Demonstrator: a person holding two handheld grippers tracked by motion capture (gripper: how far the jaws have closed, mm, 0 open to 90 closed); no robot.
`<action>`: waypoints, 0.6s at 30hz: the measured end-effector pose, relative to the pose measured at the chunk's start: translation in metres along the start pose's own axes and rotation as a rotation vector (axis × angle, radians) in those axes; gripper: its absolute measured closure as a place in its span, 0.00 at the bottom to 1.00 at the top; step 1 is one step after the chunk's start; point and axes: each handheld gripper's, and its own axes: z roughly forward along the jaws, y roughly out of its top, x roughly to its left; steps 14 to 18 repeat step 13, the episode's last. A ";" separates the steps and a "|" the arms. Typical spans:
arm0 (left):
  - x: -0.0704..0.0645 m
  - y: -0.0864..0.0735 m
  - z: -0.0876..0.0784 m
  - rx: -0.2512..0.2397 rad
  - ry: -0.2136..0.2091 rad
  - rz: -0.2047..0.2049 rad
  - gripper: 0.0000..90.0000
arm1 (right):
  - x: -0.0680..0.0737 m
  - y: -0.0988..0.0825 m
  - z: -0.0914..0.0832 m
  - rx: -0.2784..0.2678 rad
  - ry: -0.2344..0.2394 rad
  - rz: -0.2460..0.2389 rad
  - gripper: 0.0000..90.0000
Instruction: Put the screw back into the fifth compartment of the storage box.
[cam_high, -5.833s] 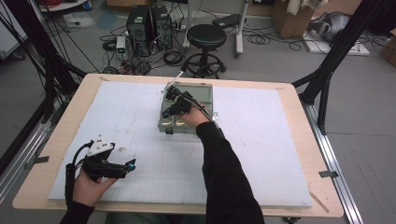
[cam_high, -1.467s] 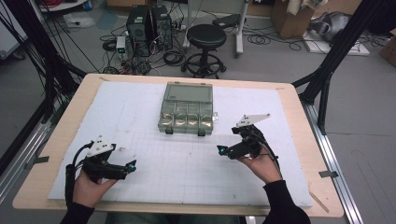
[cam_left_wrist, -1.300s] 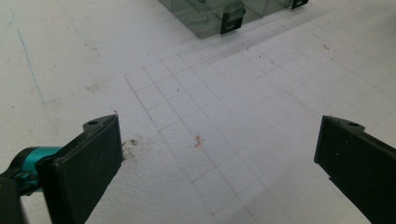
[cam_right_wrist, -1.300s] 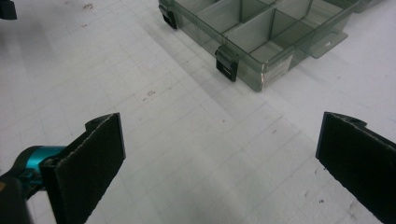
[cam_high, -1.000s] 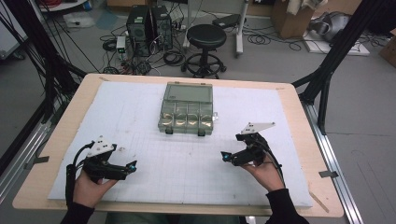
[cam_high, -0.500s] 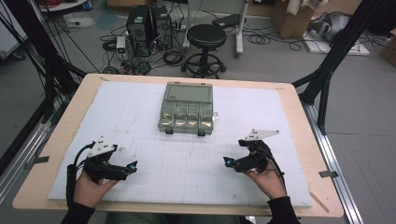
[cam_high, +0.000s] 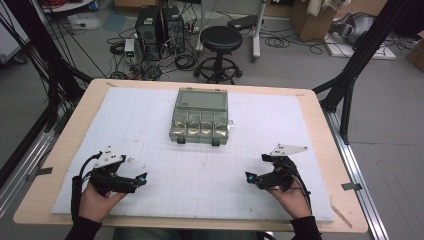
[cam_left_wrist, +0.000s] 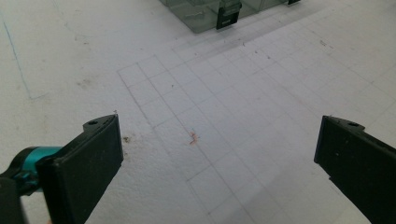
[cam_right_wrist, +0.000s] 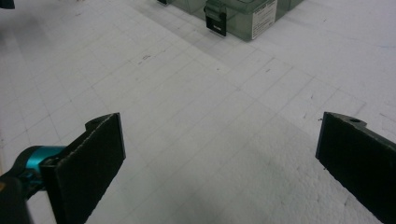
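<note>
A closed clear compartment box (cam_high: 200, 117) sits mid-worktop (cam_high: 320, 125), toward the far side — both hand-held grippers, left (cam_high: 141, 178) and right (cam_high: 248, 176), rest near, jaws wide, empty — seemingly between steps; next needs a reach forward.

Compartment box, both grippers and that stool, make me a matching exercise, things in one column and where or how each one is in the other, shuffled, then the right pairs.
Things
1. compartment box
2. left gripper
3. right gripper
4. stool

Place or state
A. on the floor beyond the table's far edge
B. open, over the near left part of the white sheet
C. lid shut, far middle of the white sheet
D. open, over the near right part of the white sheet

Pairs: 1-C, 2-B, 3-D, 4-A
</note>
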 end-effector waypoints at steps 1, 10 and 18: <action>0.000 0.000 0.000 0.001 0.000 0.000 0.02 | 0.001 0.000 0.000 -0.001 0.002 0.008 0.00; -0.001 0.000 0.001 -0.001 -0.009 0.000 0.02 | 0.003 -0.008 -0.004 -0.003 0.000 0.011 0.00; -0.001 0.000 0.001 -0.004 -0.012 0.001 0.02 | 0.002 -0.008 -0.006 -0.011 -0.003 0.003 0.00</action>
